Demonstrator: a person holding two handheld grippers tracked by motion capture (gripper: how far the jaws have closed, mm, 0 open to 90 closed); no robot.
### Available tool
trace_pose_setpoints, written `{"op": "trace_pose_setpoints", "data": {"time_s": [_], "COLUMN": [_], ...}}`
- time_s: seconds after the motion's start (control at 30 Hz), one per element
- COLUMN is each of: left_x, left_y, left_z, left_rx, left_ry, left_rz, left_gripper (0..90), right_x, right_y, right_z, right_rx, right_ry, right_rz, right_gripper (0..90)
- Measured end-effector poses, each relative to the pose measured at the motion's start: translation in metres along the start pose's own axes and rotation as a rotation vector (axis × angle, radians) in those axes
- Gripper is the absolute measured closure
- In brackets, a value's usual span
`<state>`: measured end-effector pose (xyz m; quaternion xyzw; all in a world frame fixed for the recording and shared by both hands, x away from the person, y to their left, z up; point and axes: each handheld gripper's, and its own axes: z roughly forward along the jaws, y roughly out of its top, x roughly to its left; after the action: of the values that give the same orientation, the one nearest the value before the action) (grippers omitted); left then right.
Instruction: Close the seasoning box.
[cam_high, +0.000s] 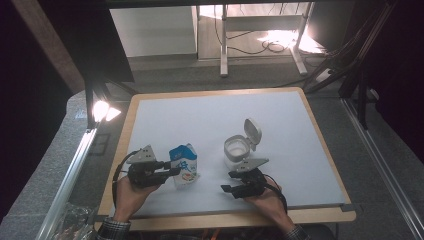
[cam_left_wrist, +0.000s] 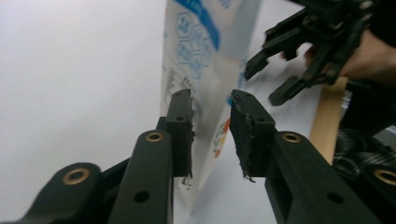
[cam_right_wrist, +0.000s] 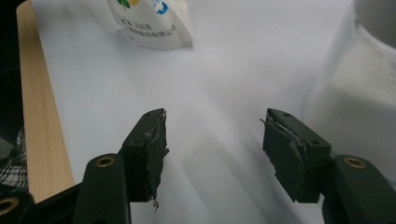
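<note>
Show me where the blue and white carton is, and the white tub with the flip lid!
blue and white carton (cam_high: 184, 165), high view, on its front face.
white tub (cam_high: 236, 148), high view, on its round rim.
flip lid (cam_high: 252, 131), high view, on the raised lid's inner side.

left gripper (cam_high: 175, 171) fingers parted, right gripper (cam_high: 227, 188) agape

Count of things on the wooden-edged white table (cam_high: 280, 107)

One blue-and-white paper pouch (cam_high: 184, 165), one white plastic jar with hinged lid open (cam_high: 237, 148), and two black hand-held grippers at the table's near edge.
</note>
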<state>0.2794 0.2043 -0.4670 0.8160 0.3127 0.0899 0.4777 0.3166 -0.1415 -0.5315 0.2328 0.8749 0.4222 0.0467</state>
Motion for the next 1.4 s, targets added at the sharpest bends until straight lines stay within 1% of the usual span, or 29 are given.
{"op": "trace_pose_setpoints", "data": {"time_s": [0.07, 0.13, 0.2, 0.3, 0.37, 0.4, 0.5, 0.57, 0.73, 0.83, 1.0, 1.07, 1.1, 1.2, 1.23, 1.3, 1.33, 1.37, 1.4], "left_x": [0.002, 0.003, 0.005, 0.006, 0.008, 0.009, 0.015, 0.019, 0.03, 0.039, 0.052, 0.057, 0.061, 0.067, 0.068, 0.07, 0.069, 0.069, 0.069], "left_y": [0.001, 0.003, 0.005, 0.008, 0.011, 0.012, 0.016, 0.018, 0.026, 0.032, 0.042, 0.045, 0.045, 0.043, 0.041, 0.037, 0.034, 0.032, 0.031], "left_z": [0.002, 0.003, 0.004, 0.005, 0.006, 0.006, 0.007, 0.007, 0.009, 0.014, 0.025, 0.029, 0.033, 0.039, 0.042, 0.047, 0.047, 0.046, 0.045], "left_rx": [0.008, 0.014, 0.019, 0.024, 0.026, 0.022, 0.023, 0.014, -0.006, -0.02, -0.06, -0.08, -0.094, -0.111, -0.109, -0.097, -0.114, -0.123, -0.124], "left_ry": [-0.003, 0.01, 0.001, 0.003, 0.012, 0.018, 0.033, 0.037, 0.078, 0.103, 0.144, 0.168, 0.184, 0.196, 0.195, 0.2, 0.197, 0.194, 0.197], "left_rz": [-0.003, -0.004, -0.009, -0.015, -0.016, -0.024, -0.032, -0.045, -0.06, -0.068, -0.08, -0.077, -0.08, -0.093, -0.098, -0.099, -0.099, -0.108, -0.11], "left_gripper": [77.0, 84.9, 89.4, 90.0, 90.0, 90.0, 90.0, 90.0, 90.0, 90.0, 90.0, 90.0, 90.0, 90.0, 90.0, 90.0, 90.0, 90.0, 90.0], "right_x": [-0.002, -0.005, -0.007, -0.01, -0.012, -0.013, -0.016, -0.018, -0.023, -0.026, -0.033, -0.036, -0.038, -0.043, -0.044, -0.046, -0.047, -0.048, -0.049], "right_y": [-0.002, -0.004, -0.007, -0.01, -0.013, -0.014, -0.016, -0.018, -0.021, -0.022, -0.025, -0.027, -0.028, -0.03, -0.031, -0.032, -0.032, -0.032, -0.033], "right_z": [-0.003, -0.007, -0.01, -0.017, -0.021, -0.023, -0.028, -0.03, -0.036, -0.039, -0.043, -0.045, -0.045, -0.048, -0.049, -0.052, -0.053, -0.054, -0.055], "right_rx": [0.002, 0.005, 0.008, 0.014, 0.015, 0.017, 0.02, 0.024, 0.021, 0.022, 0.027, 0.032, 0.034, 0.036, 0.035, 0.035, 0.034, 0.034, 0.033], "right_ry": [-0.007, -0.013, -0.021, -0.028, -0.03, -0.035, -0.041, -0.048, -0.059, -0.069, -0.087, -0.095, -0.1, -0.111, -0.115, -0.126, -0.13, -0.135, -0.138], "right_rz": [0.005, 0.008, 0.013, 0.027, 0.034, 0.035, 0.042, 0.043, 0.059, 0.061, 0.081, 0.087, 0.091, 0.103, 0.106, 0.108, 0.108, 0.114, 0.113], "right_gripper": [39.9, 39.9, 39.9, 39.9, 39.9, 39.9, 39.9, 39.9, 39.9, 39.9, 39.9, 39.9, 39.9, 39.9, 39.9, 39.9, 39.9, 39.9, 39.9]}}
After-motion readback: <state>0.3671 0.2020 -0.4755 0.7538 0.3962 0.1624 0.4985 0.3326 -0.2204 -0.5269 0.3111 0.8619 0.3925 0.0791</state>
